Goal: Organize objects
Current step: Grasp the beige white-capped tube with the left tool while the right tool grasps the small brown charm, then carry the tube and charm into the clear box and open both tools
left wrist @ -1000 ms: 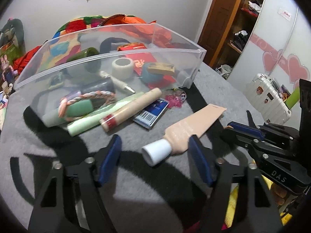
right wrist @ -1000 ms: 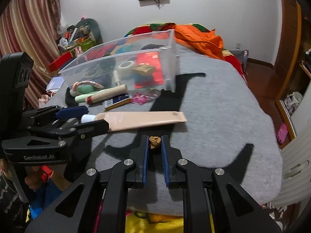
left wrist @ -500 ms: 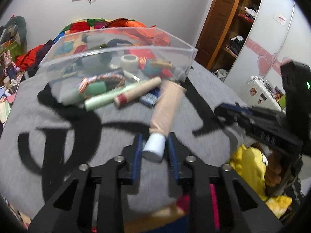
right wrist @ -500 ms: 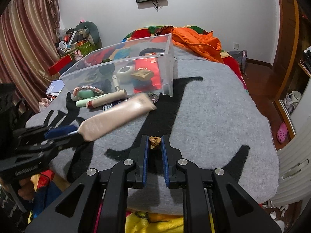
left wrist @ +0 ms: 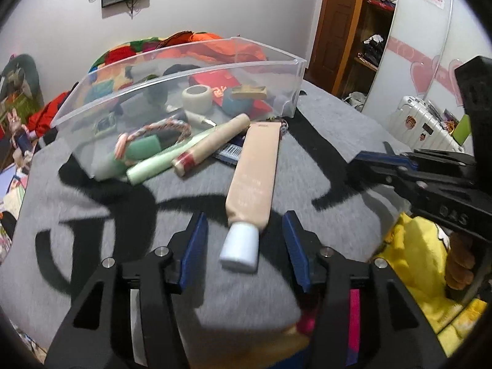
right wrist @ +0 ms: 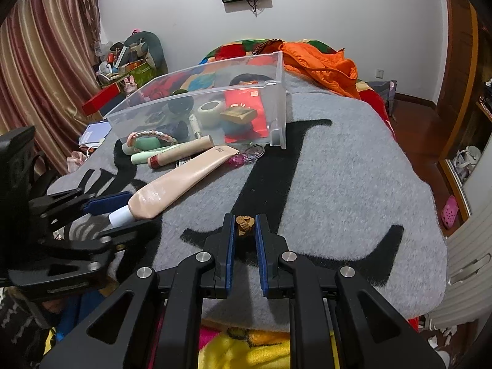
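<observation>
A: What is the biggest thing in front of you?

B: The grey blanket (right wrist: 338,184) on the bed — everything lies on it. At its far side your clear bin (left wrist: 184,83) stands open, holding a tape roll (left wrist: 196,98), a red packet (right wrist: 246,107) and other small things.

A: And the beige tube?

B: Your beige tube (left wrist: 253,181) lies flat on the blanket, its crimped end toward the bin, its white cap (left wrist: 240,246) toward you. Beside it, against the bin's near wall, lie a tan stick (left wrist: 212,144) and a pale green tube (left wrist: 166,163).

A: How are your fingers?

B: Your left gripper (left wrist: 244,250) has just been opening: its blue fingers (left wrist: 193,246) stand apart on either side of the cap, not pressing it. Your right gripper (right wrist: 245,230) has its fingers together — clamped on a small brown lump (right wrist: 245,224) at the tips, near the blanket's front edge.
</observation>
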`<state>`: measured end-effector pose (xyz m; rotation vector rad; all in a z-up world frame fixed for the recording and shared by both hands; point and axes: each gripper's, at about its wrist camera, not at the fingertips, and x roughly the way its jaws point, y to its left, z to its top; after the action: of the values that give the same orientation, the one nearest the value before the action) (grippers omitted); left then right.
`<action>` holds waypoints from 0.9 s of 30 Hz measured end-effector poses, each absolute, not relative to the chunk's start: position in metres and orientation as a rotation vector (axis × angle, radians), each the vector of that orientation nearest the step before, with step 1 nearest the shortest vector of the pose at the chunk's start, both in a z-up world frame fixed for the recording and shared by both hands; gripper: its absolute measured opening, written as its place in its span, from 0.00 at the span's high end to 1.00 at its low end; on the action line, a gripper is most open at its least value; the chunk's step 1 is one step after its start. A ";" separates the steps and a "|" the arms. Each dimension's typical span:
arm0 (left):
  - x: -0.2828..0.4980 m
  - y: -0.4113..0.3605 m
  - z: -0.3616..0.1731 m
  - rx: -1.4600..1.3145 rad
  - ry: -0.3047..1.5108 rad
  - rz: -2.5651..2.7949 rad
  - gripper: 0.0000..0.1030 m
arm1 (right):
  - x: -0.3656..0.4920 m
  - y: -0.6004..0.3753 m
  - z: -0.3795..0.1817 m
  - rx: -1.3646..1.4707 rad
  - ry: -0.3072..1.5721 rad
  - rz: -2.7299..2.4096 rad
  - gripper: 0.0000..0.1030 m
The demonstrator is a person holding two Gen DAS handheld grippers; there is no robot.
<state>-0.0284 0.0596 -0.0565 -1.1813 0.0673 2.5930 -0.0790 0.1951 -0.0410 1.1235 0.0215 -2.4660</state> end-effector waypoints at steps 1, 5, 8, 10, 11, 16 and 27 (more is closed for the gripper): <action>-0.029 0.062 -0.057 -1.169 0.076 2.591 0.57 | -0.079 0.195 -0.041 1.122 0.021 -2.467 0.89; -0.026 0.066 -0.053 -1.142 0.072 2.565 0.79 | -0.077 0.194 -0.038 1.110 0.021 -2.470 0.89; -0.015 0.068 -0.048 -1.106 0.092 2.562 0.79 | -0.076 0.192 -0.034 1.095 0.028 -2.474 0.89; -0.006 0.069 -0.044 -1.086 0.106 2.575 0.79 | -0.075 0.191 -0.031 1.087 0.032 -2.476 0.89; -0.003 0.069 -0.041 -1.075 0.108 2.582 0.79 | -0.075 0.191 -0.029 1.082 0.033 -2.477 0.89; 0.005 0.062 -0.024 -1.039 0.107 2.669 0.80 | -0.074 0.188 -0.019 1.057 0.042 -2.486 0.89; 0.015 0.044 0.019 -0.908 -0.012 2.717 0.80 | -0.071 0.175 0.009 0.954 0.078 -2.501 0.89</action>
<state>0.0146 0.0439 0.0191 -0.9080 -0.0115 2.7173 -0.0712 0.1748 0.0088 0.9539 0.0777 -2.5007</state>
